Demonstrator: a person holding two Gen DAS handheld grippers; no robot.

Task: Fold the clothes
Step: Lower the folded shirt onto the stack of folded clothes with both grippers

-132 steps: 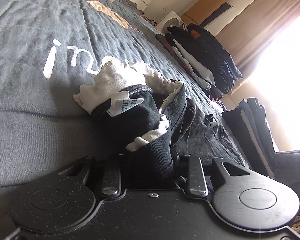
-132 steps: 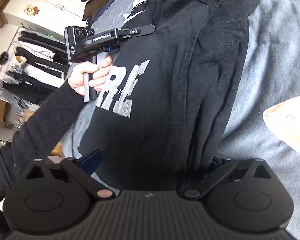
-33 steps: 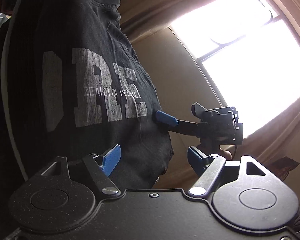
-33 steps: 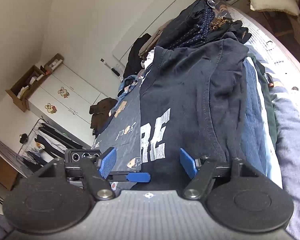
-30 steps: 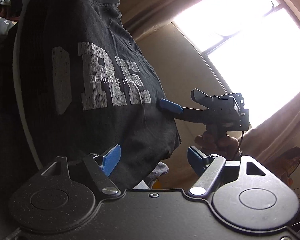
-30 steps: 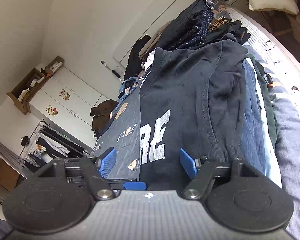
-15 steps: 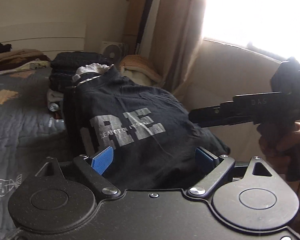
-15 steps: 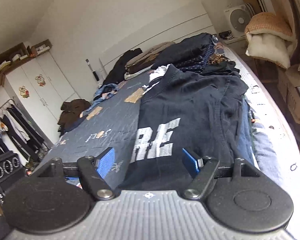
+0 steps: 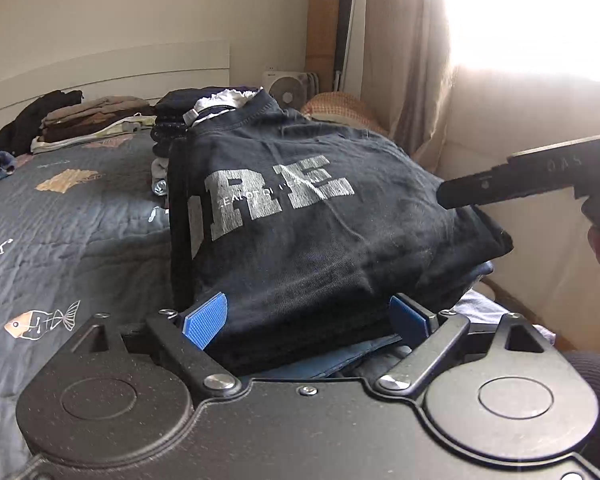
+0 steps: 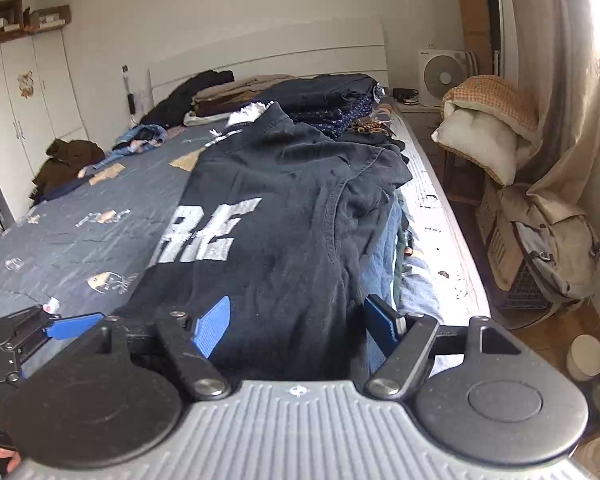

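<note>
One folded black T-shirt (image 9: pixel 320 216) centre frame, topping one stack on the bed (image 9: pixel 60 216). Left gripper (image 9: pixel 312 320) and right gripper (image 10: pixel 296 322): fingers spread, released, grasping nothing.

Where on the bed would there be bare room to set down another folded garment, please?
The grey bedspread is bare left of the folded black T-shirt, from the fish print up towards the crumpled clothes near the headboard. The right edge is crowded: the T-shirt tops a stack, and more piles sit behind it.
</note>
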